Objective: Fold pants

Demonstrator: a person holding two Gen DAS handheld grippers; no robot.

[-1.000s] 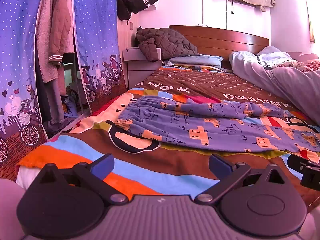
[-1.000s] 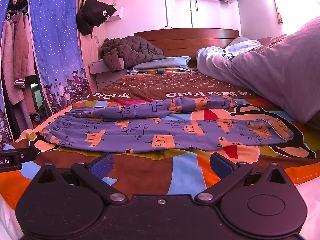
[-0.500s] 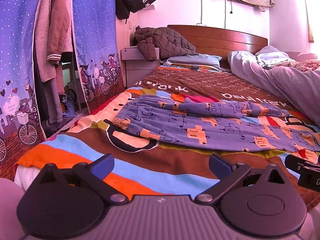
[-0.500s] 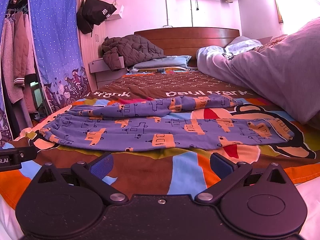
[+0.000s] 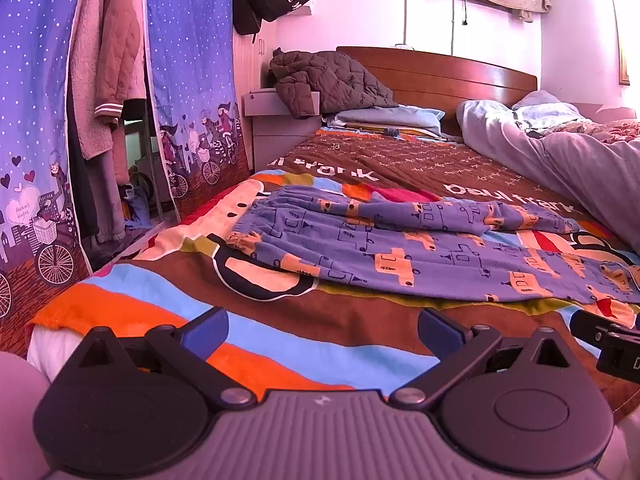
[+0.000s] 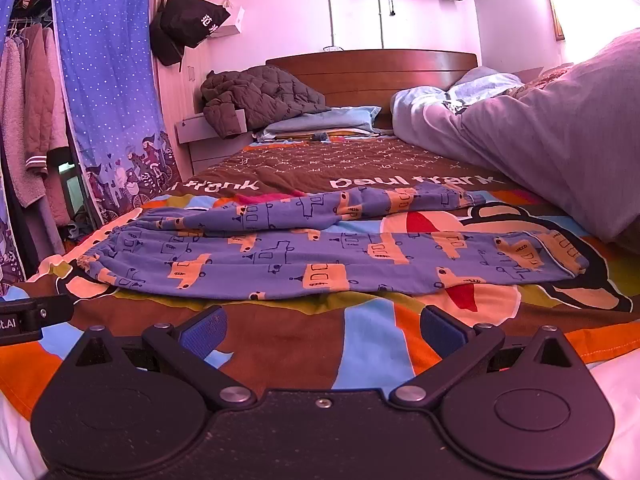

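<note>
Blue pants (image 5: 420,252) with orange car prints lie spread across the colourful bedspread, waistband to the left and legs to the right; they also show in the right wrist view (image 6: 320,256). One leg lies rumpled behind the other. My left gripper (image 5: 322,326) is open and empty near the bed's front edge, short of the waistband. My right gripper (image 6: 322,326) is open and empty, short of the near leg. Part of the right gripper (image 5: 608,340) shows at the left view's right edge, and part of the left gripper (image 6: 32,316) at the right view's left edge.
A grey duvet (image 6: 540,140) is heaped along the bed's right side. A brown quilted jacket (image 5: 328,80) and pillows lie by the wooden headboard (image 6: 372,68). A blue curtain (image 5: 188,60) and hanging clothes (image 5: 104,64) stand left of the bed.
Both grippers have shifted slightly; the views have barely changed. The pants have not moved.
</note>
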